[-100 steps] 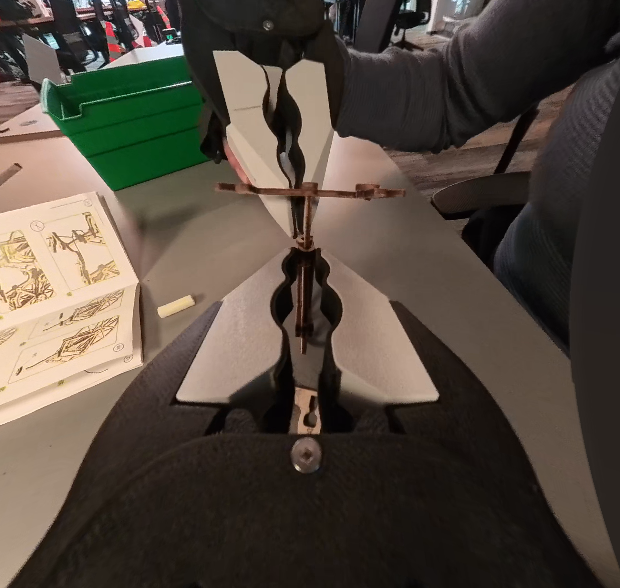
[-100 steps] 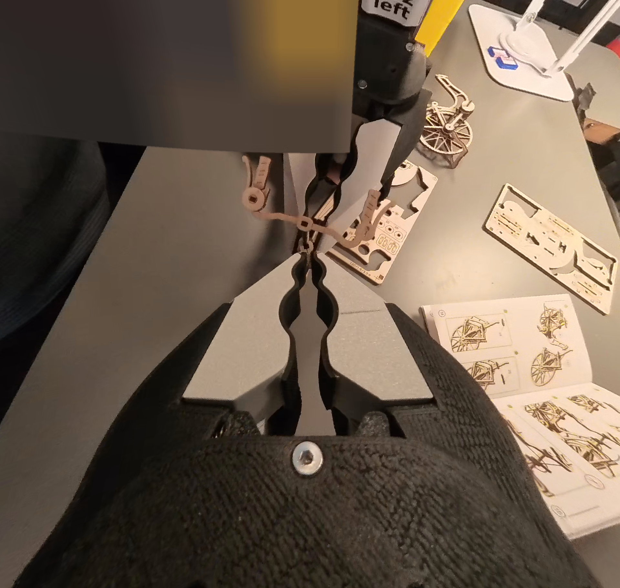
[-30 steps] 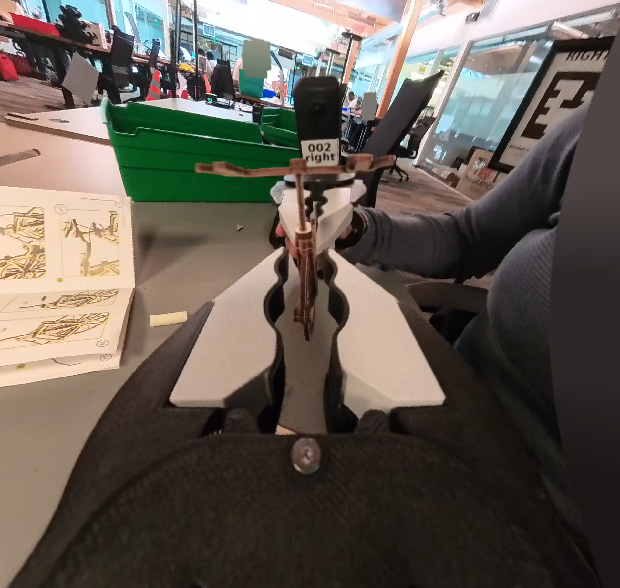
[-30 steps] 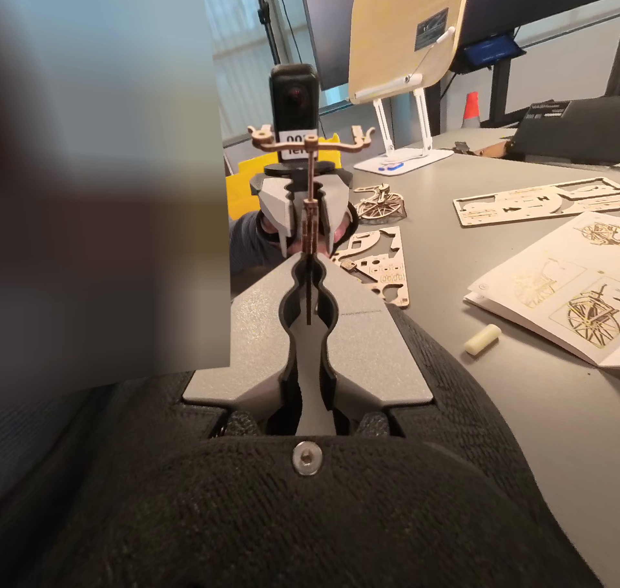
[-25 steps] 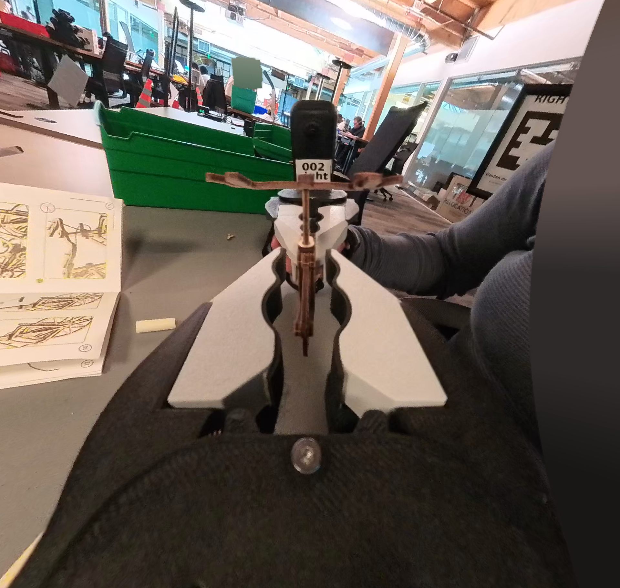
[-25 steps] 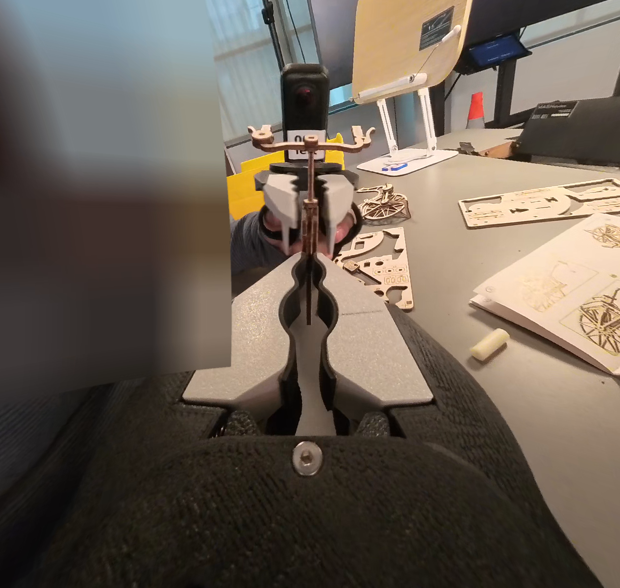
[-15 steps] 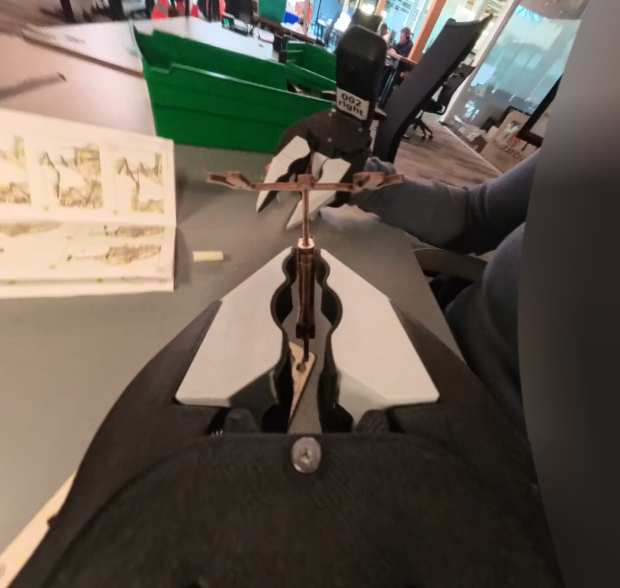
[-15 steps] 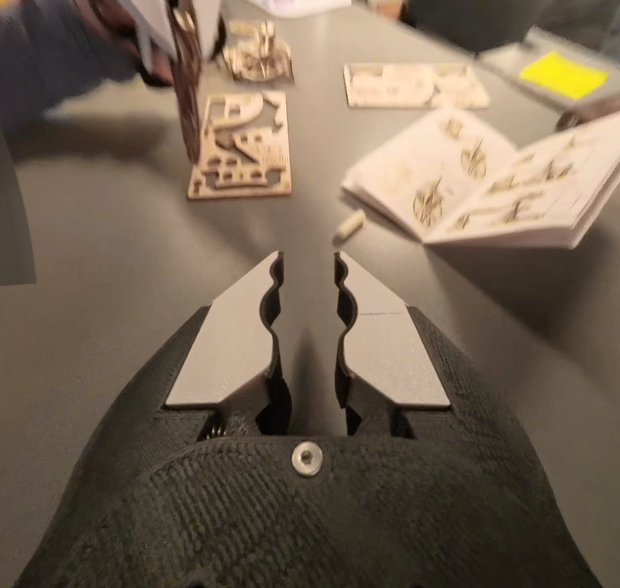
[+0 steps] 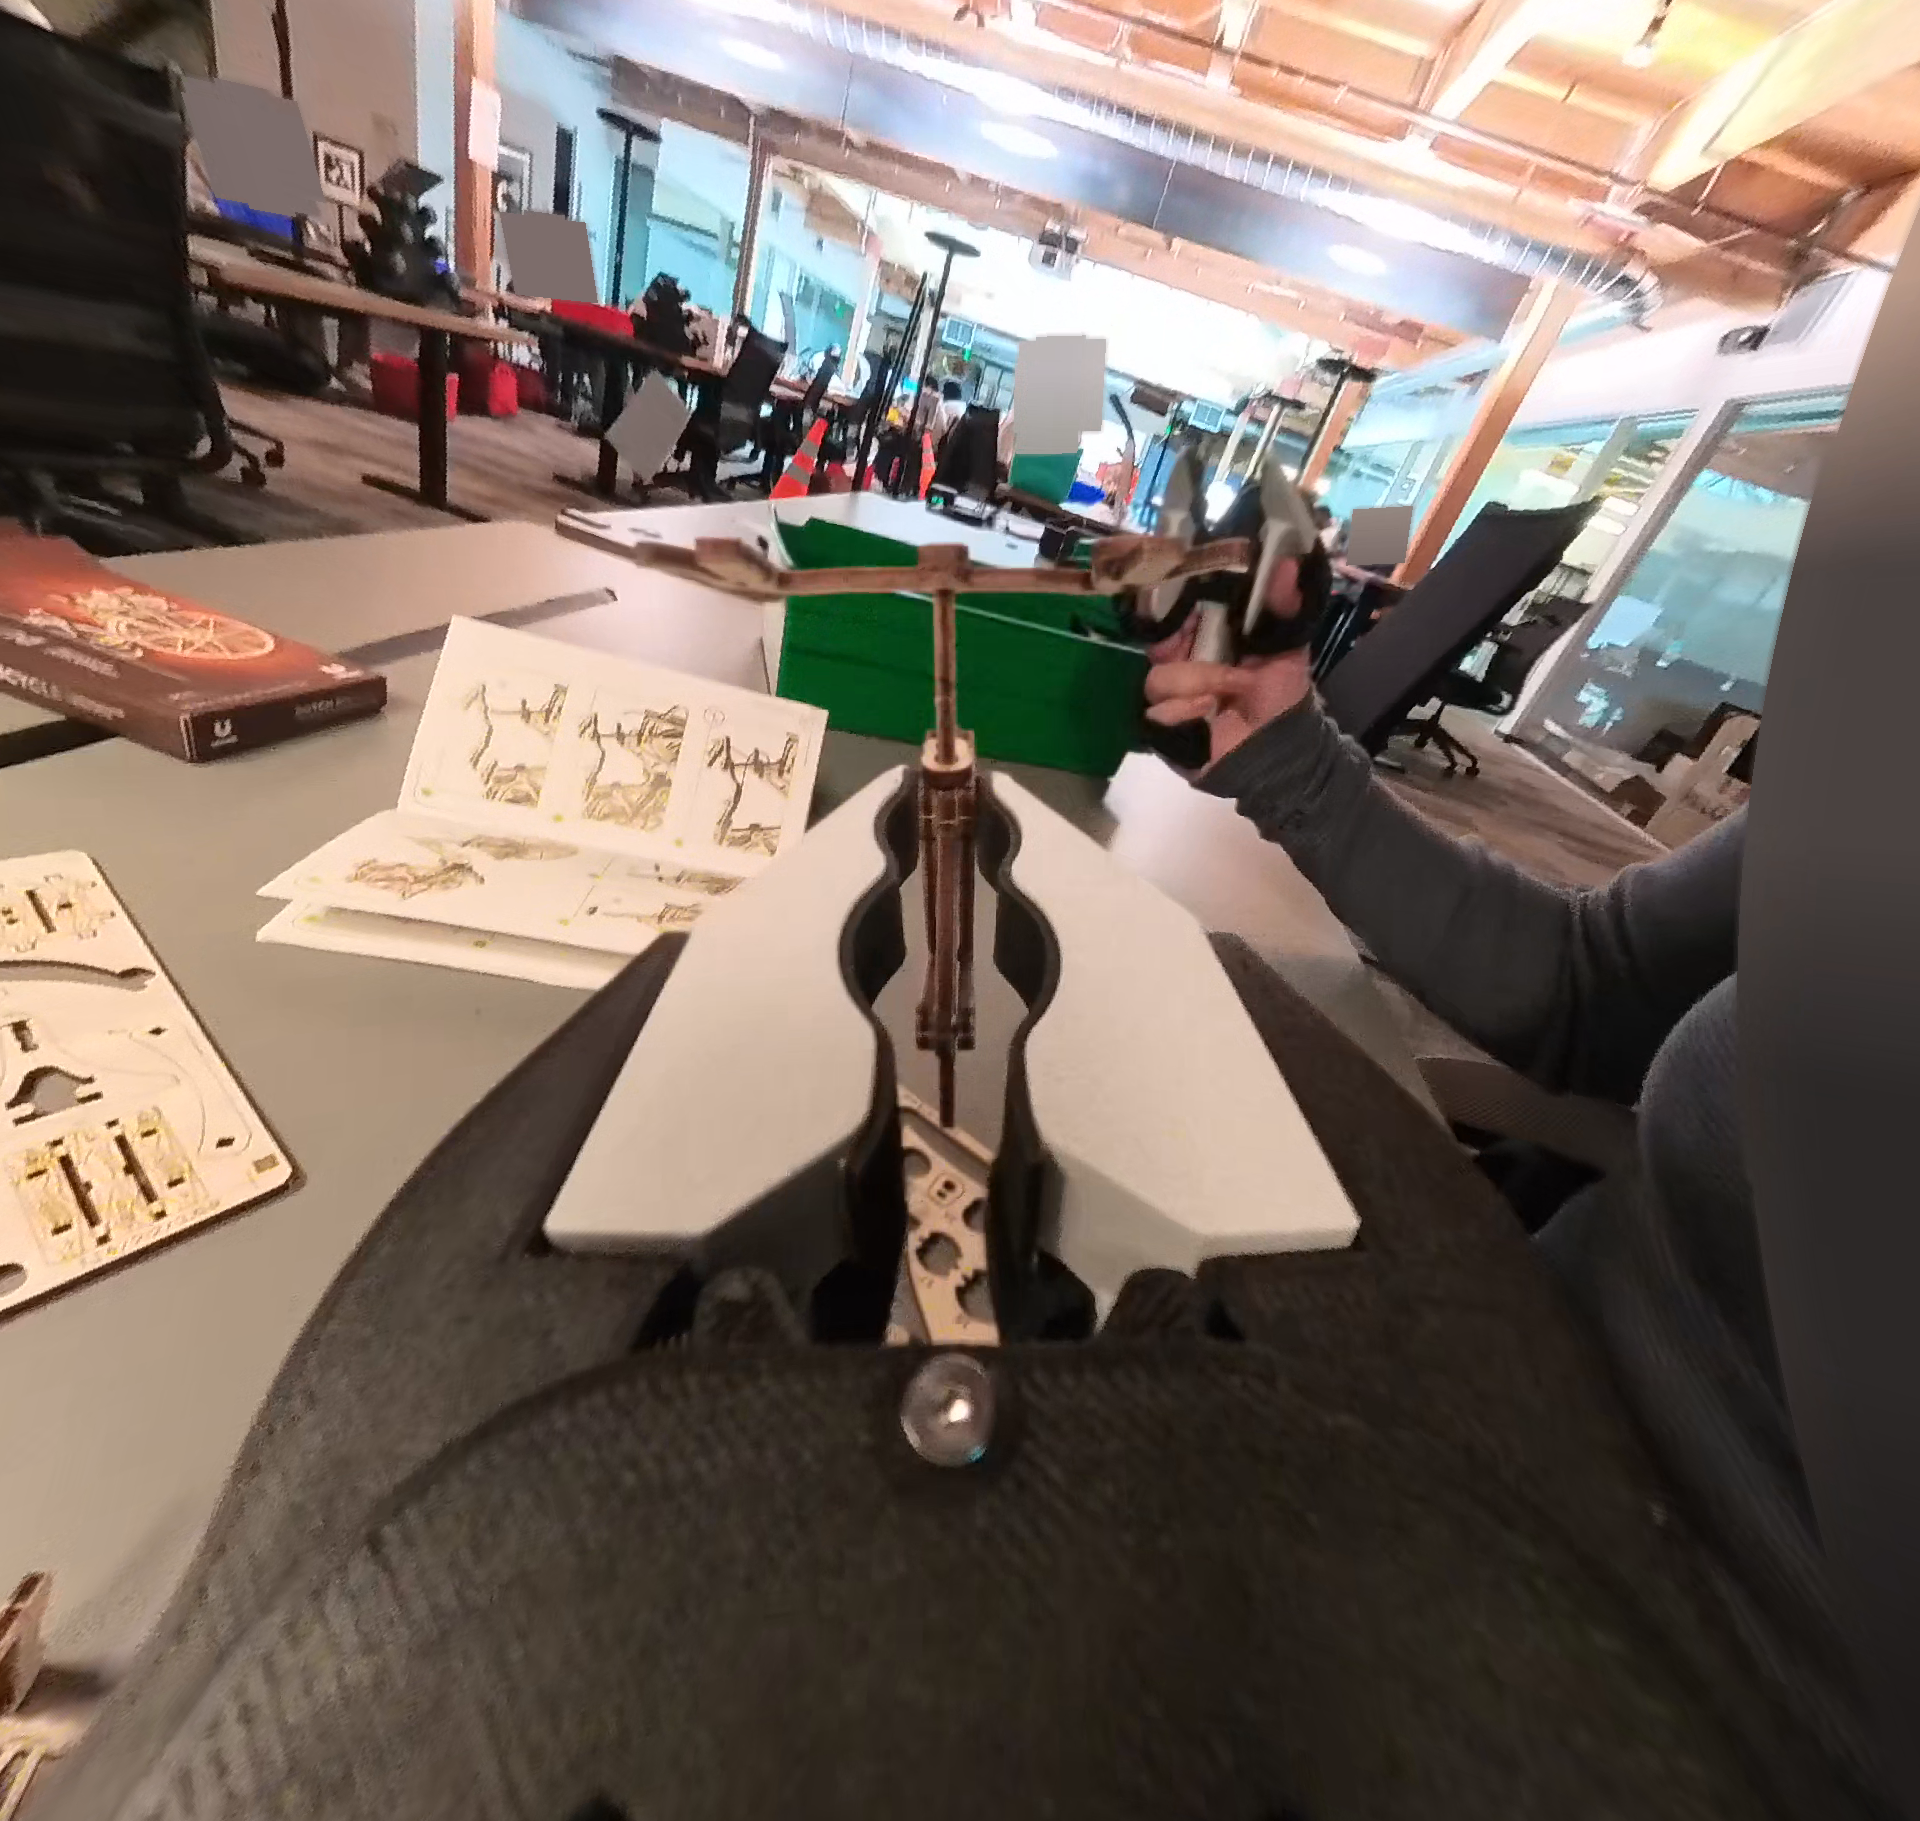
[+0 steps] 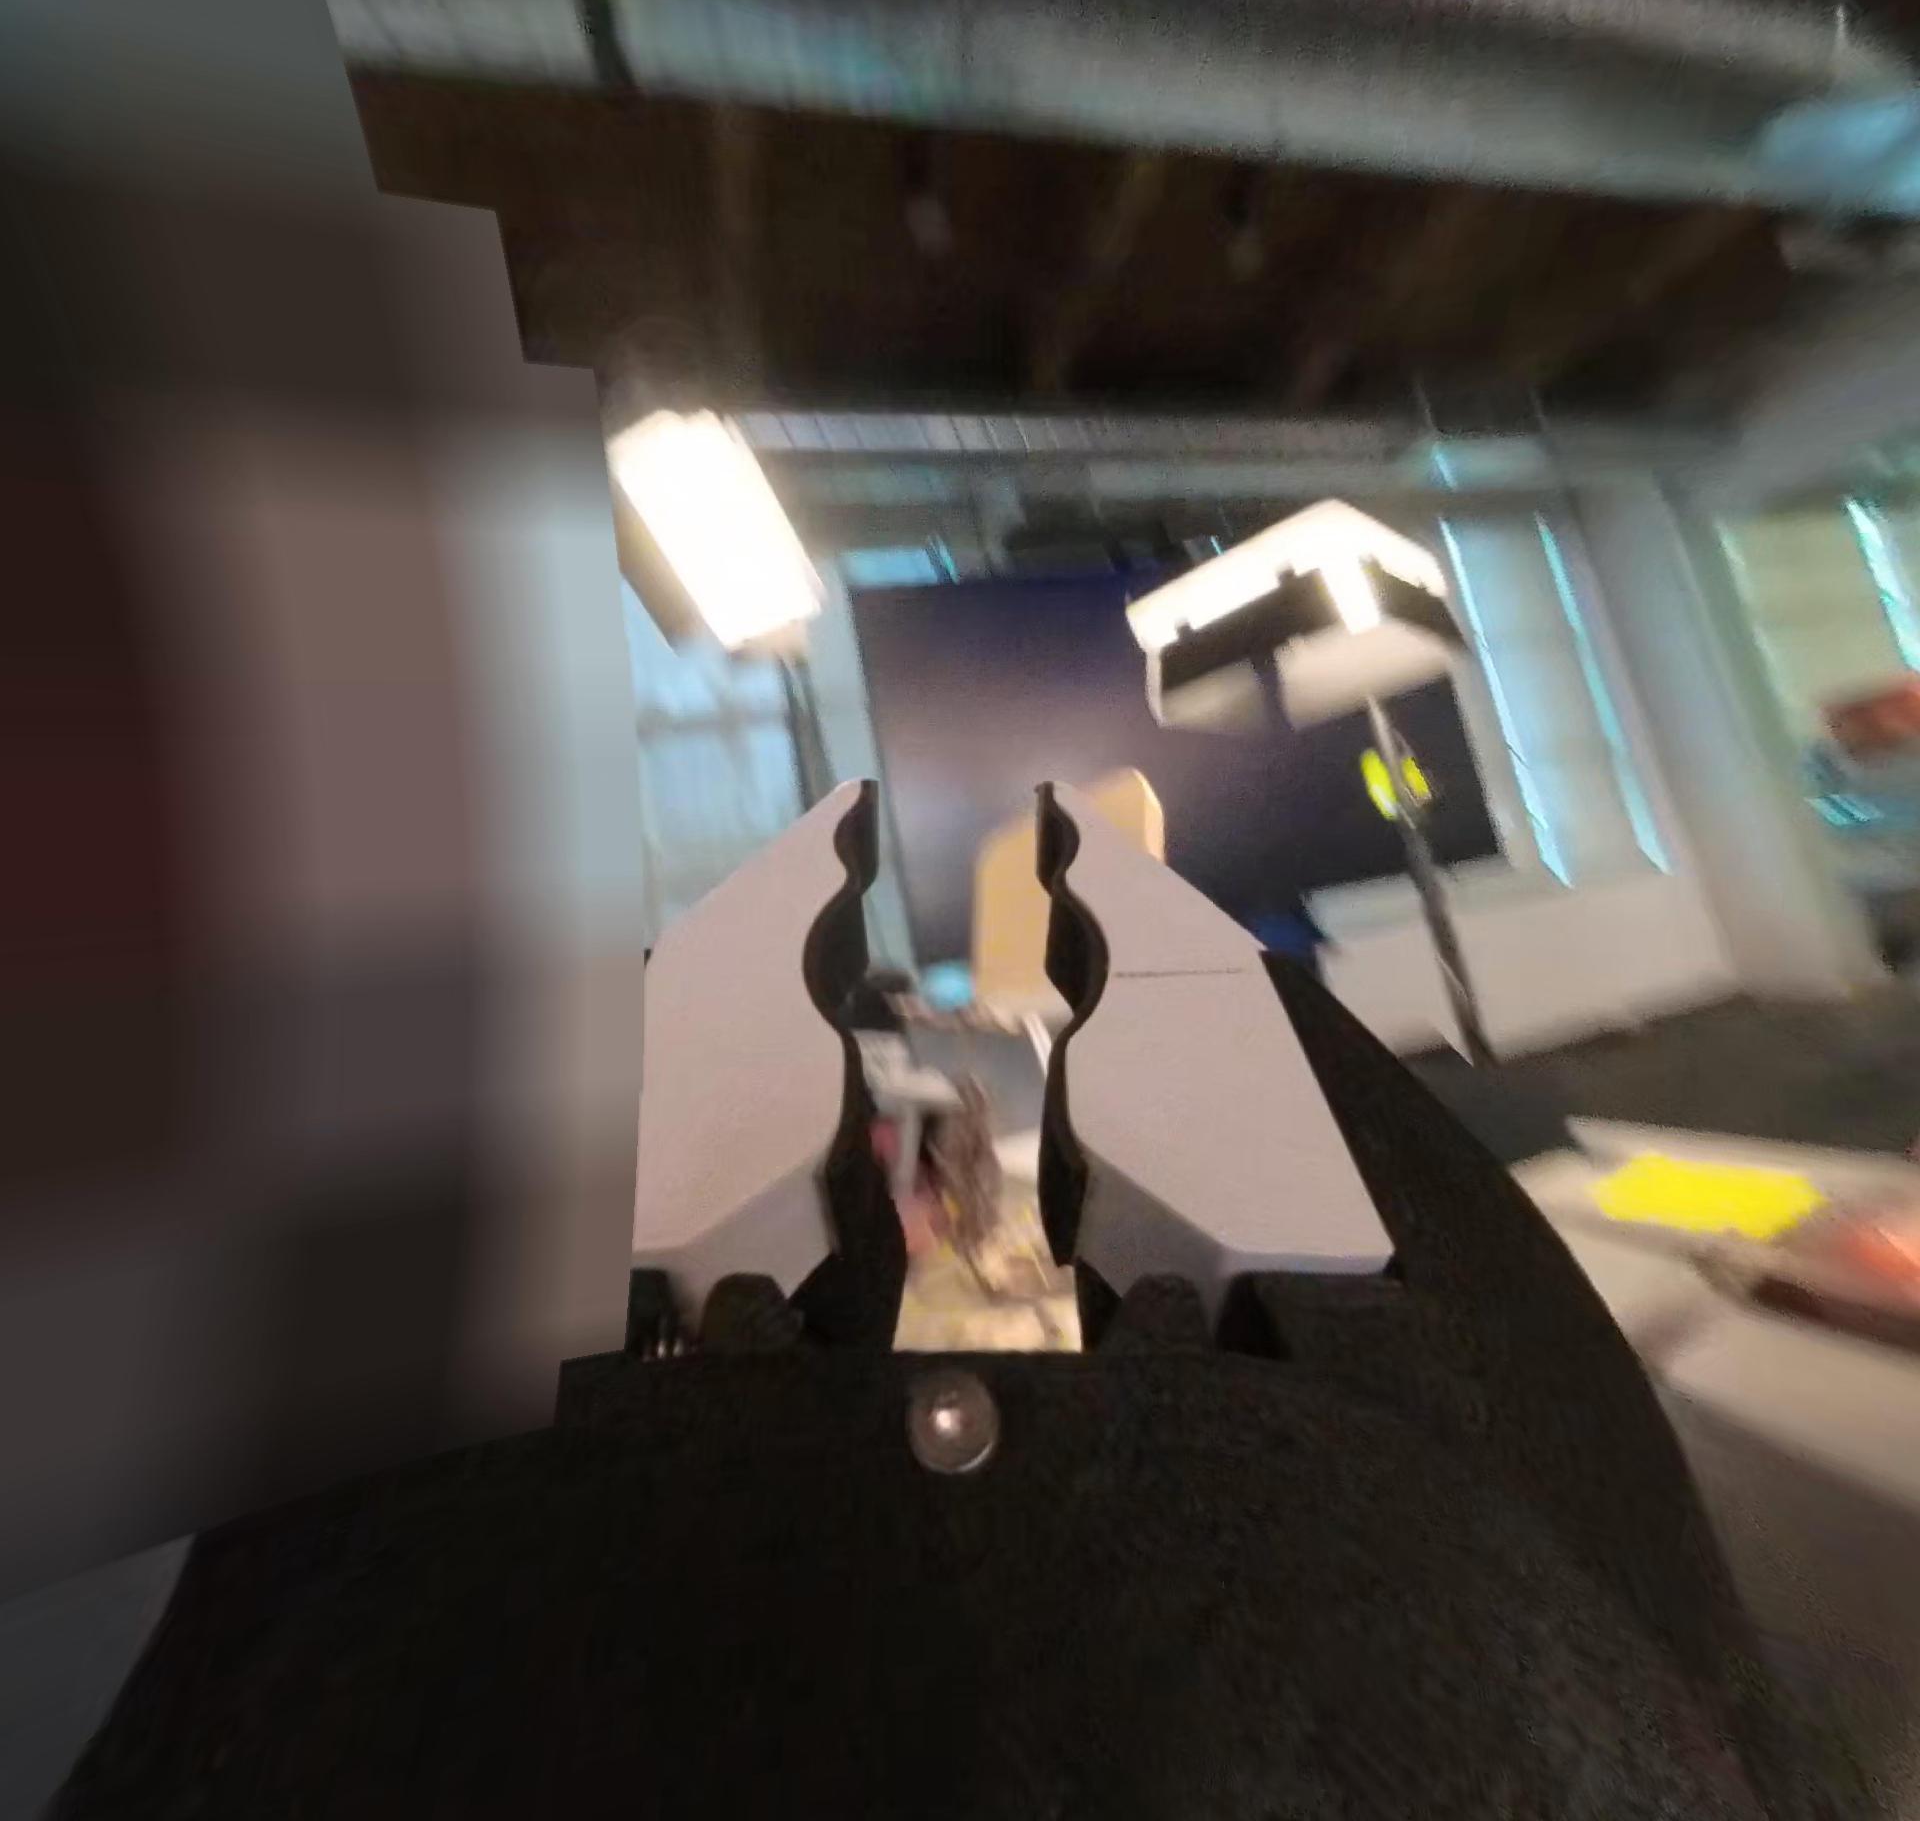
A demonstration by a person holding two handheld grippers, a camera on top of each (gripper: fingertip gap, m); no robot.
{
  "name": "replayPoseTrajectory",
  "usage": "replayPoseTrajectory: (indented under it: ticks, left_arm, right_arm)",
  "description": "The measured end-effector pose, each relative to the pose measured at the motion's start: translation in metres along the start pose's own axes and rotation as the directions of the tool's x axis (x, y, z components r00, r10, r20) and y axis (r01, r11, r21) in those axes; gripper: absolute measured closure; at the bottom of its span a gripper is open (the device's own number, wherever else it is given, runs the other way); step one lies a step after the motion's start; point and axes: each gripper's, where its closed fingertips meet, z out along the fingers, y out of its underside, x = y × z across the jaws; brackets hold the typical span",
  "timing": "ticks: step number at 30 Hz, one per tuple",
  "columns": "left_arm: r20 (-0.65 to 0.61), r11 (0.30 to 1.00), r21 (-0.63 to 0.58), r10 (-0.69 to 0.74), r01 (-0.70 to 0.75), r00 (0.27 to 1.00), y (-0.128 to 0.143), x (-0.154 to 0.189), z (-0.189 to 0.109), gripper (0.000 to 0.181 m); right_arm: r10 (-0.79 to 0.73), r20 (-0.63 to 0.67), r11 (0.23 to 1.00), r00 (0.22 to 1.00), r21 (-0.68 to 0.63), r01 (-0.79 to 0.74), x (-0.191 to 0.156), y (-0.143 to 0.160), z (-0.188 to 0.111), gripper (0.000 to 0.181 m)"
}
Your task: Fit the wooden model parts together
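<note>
Print is carried on the dark red box (image 9: 187, 659) lying on the table (image 9: 436, 1065); it is not transcribed. Numbered drawings are shown in the open instruction booklet (image 9: 582, 815), digits too small to be read. Nothing legible in the blurred right wrist view.

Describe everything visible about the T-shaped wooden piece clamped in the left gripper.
The T-shaped wooden piece is thin, laser-cut brown plywood: an upright stem topped by a long crossbar with shaped ends. The left gripper is shut on the stem's lower section, holding it above the grey table. The right gripper, open, sits by the crossbar's right end; contact is unclear.
</note>
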Motion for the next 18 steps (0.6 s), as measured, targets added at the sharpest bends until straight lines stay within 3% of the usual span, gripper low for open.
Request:
replayPoseTrajectory:
  ticks: [2, 4, 5, 7, 9, 11, 14, 18]
  left_arm:
    - [-0.006, 1.000, 0.016, 0.010, -0.010, 1.000, -0.002, 0.002, 0.000, 0.172]
    - [0.007, 0.999, 0.026, 0.026, -0.026, 1.000, -0.004, 0.002, 0.000, 0.172]
    - [0.006, 0.999, 0.027, 0.026, -0.026, 1.000, -0.004, 0.002, 0.000, 0.172]
    - [-0.018, 1.000, 0.016, 0.015, -0.014, 1.000, -0.002, 0.006, 0.001, 0.172]
    - [-0.049, 1.000, -0.019, 0.005, -0.006, 0.999, 0.005, 0.011, 0.007, 0.172]
    - [-0.073, 0.998, -0.057, 0.008, -0.012, 0.997, 0.013, 0.016, 0.014, 0.172]
    - [-0.105, 0.993, -0.112, 0.017, -0.029, 0.994, 0.024, 0.025, 0.023, 0.172]
    - [-0.130, 0.985, -0.164, 0.037, -0.058, 0.991, 0.036, 0.033, 0.032, 0.172]
  right_arm:
    - [0.035, 0.072, 0.987, 0.997, 0.155, -0.045, -0.009, -0.033, -0.010, 0.156]
    - [0.021, -0.028, 0.990, 0.999, 0.143, -0.017, 0.004, -0.037, -0.015, 0.157]
    - [-0.004, -0.125, 0.999, 0.992, 0.051, 0.010, 0.018, -0.026, -0.017, 0.158]
    - [-0.156, -0.285, 0.952, 0.946, -0.300, 0.067, 0.046, 0.016, -0.031, 0.160]
    - [-0.338, -0.354, 0.772, 0.872, -0.634, 0.042, 0.074, 0.055, -0.066, 0.162]
    - [-0.371, -0.384, 0.563, 0.846, -0.817, -0.125, 0.086, 0.086, -0.105, 0.162]
    - [-0.311, -0.439, 0.367, 0.843, -0.874, -0.319, 0.080, 0.116, -0.136, 0.175]
    - [-0.451, -0.407, 0.121, 0.795, -0.910, -0.397, 0.087, 0.143, -0.173, 0.181]
